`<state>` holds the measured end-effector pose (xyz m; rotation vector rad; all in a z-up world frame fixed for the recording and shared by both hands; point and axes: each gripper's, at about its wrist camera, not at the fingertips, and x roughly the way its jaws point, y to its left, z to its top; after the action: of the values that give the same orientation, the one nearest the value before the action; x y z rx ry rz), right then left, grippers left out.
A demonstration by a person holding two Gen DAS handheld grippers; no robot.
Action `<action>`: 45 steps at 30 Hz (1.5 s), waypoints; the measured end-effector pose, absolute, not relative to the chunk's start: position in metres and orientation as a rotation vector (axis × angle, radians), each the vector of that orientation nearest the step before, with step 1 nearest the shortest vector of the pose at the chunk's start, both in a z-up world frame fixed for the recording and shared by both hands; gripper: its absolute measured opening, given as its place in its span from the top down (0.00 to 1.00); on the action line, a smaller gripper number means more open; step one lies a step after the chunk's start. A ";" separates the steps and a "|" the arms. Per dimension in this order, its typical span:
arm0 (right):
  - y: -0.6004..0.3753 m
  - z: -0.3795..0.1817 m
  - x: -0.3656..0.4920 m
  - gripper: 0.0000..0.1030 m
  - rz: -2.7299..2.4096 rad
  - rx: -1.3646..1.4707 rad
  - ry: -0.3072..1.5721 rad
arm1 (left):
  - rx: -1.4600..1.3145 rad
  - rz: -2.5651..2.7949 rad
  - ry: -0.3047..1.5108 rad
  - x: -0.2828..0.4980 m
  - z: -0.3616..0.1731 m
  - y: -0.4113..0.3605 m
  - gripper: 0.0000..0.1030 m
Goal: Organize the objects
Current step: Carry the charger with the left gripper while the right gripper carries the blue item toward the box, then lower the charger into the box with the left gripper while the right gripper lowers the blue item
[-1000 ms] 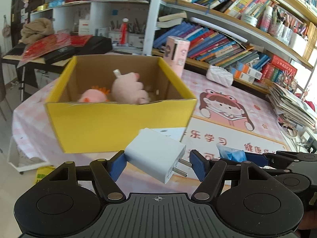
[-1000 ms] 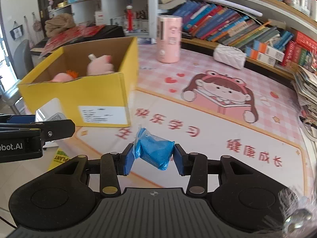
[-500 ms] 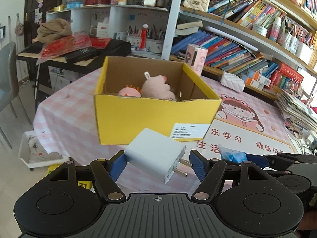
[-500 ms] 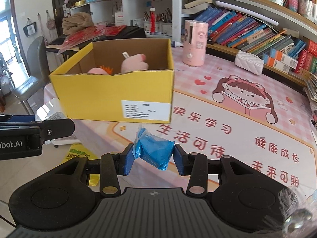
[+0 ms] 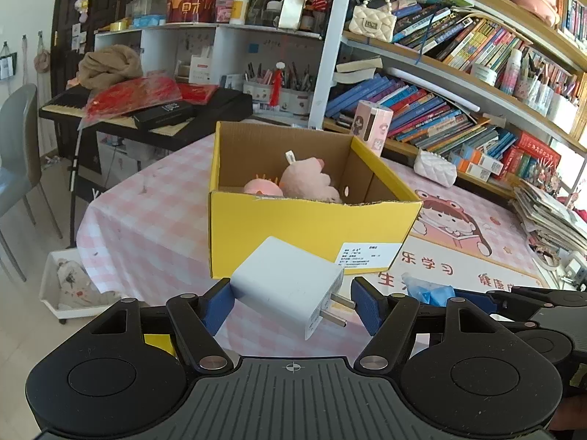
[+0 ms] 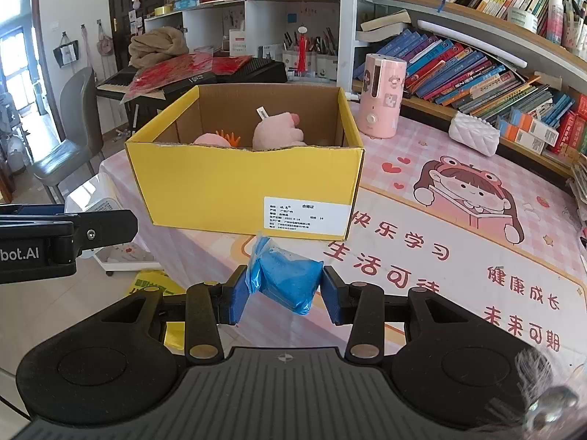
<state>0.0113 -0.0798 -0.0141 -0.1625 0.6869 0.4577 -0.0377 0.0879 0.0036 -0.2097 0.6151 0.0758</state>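
A white charger plug (image 5: pixel 290 286) sits crosswise in my left gripper (image 5: pixel 291 306), which is shut on it, prongs against the right pad. My right gripper (image 6: pixel 280 293) is shut on a blue plastic-wrapped packet (image 6: pixel 288 280). Both hang off the near edge of the table, in front of an open yellow cardboard box (image 5: pixel 312 231) (image 6: pixel 242 179). Inside the box lie pink plush toys (image 5: pixel 308 183) (image 6: pixel 275 132). The left gripper's side shows at the left of the right wrist view (image 6: pixel 66 234), and the blue packet shows low right in the left wrist view (image 5: pixel 429 289).
The table carries a pink checked cloth with a cartoon mat (image 6: pixel 458 220). A pink humidifier (image 6: pixel 381 95) and a white quilted pouch (image 6: pixel 473 134) stand behind the box. Bookshelves (image 5: pixel 440 110) line the back, a grey chair (image 6: pixel 69 139) and a keyboard stand are left, and a white bin (image 5: pixel 69 289) sits on the floor.
Both grippers have drawn back from the box, which now looks smaller and farther off. More of the floor and table edge shows. Both grips are unchanged.
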 end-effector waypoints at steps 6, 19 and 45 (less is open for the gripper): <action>-0.079 -0.011 0.010 0.62 0.447 -0.171 0.684 | -0.215 0.062 0.604 -0.035 0.007 0.089 0.32; -0.085 0.012 0.042 0.62 0.426 -0.156 0.599 | -0.174 0.069 0.533 -0.004 0.027 0.087 0.32; -0.056 0.035 0.220 0.62 0.589 -0.148 0.520 | -0.013 0.229 0.629 0.158 0.002 0.077 0.32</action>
<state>0.2199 -0.0563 0.0347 -0.1484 0.5200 0.5888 0.1582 0.0767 0.0019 -0.0127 0.6295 0.2286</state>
